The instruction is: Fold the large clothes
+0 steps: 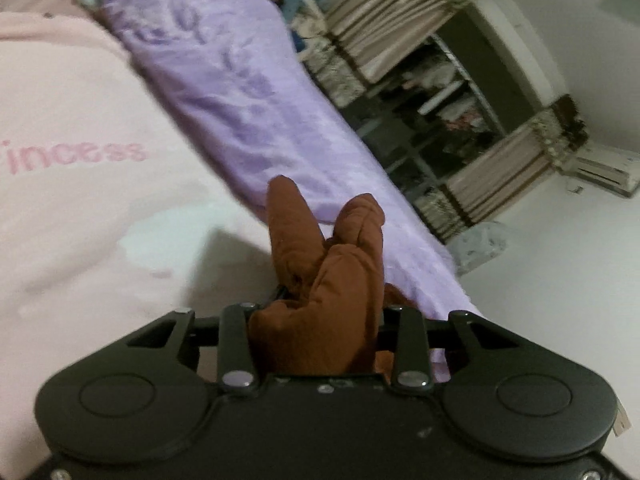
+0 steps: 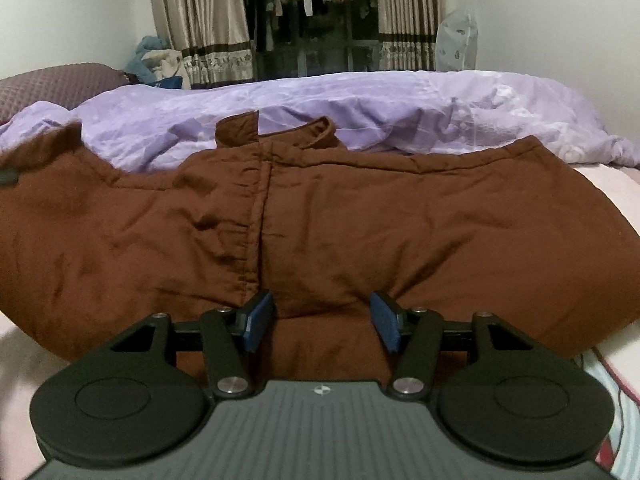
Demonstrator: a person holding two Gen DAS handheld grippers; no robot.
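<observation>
The left gripper pinches a bunched fold of the brown jacket; the right gripper has its fingers spread over the hem.

Both views are dimly lit by soft indoor light; the source is not seen. The left wrist view is heavily motion-blurred: the curtains and the lilac duvet are smeared, pink lettering is softened. A faint shadow is cast on the pink sheet just beyond the left tool. The right wrist view is sharper; the brown coat is rendered dark with low contrast. Fisheye bending is seen at edges, dark vignetting in the top corners. The window is dark.
</observation>
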